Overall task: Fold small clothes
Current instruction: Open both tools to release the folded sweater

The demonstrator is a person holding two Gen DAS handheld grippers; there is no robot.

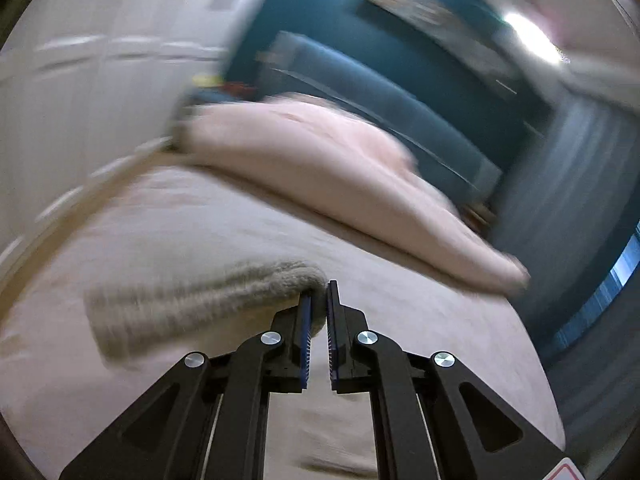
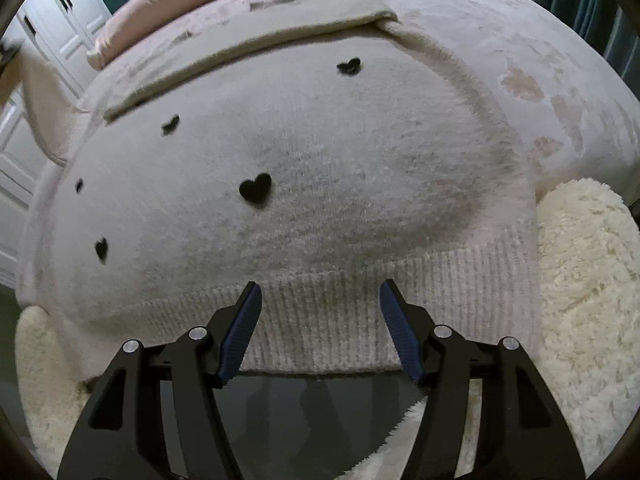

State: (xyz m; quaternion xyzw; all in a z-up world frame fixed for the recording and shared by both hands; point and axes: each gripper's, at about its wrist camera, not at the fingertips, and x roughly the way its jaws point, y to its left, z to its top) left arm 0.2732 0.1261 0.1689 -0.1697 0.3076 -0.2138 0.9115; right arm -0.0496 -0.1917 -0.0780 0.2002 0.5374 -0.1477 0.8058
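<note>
A small cream knit sweater [image 2: 320, 168] with black hearts lies flat on the bed, its ribbed hem [image 2: 328, 320] nearest me. One sleeve [image 2: 248, 48] is folded across its far end. My right gripper [image 2: 320, 300] is open, just above the hem, holding nothing. In the blurred left wrist view my left gripper [image 1: 318, 300] is shut on the ribbed knit sleeve cuff [image 1: 192, 304], which trails to the left over the bed.
A pink pillow [image 1: 340, 176] lies at the far side of the beige bedspread [image 1: 240, 216]. A fluffy cream rug or blanket [image 2: 588, 280] lies at the bed's near edge, right and left. White wardrobe doors [image 2: 60, 28] stand far left; a teal wall [image 1: 400, 80] is behind.
</note>
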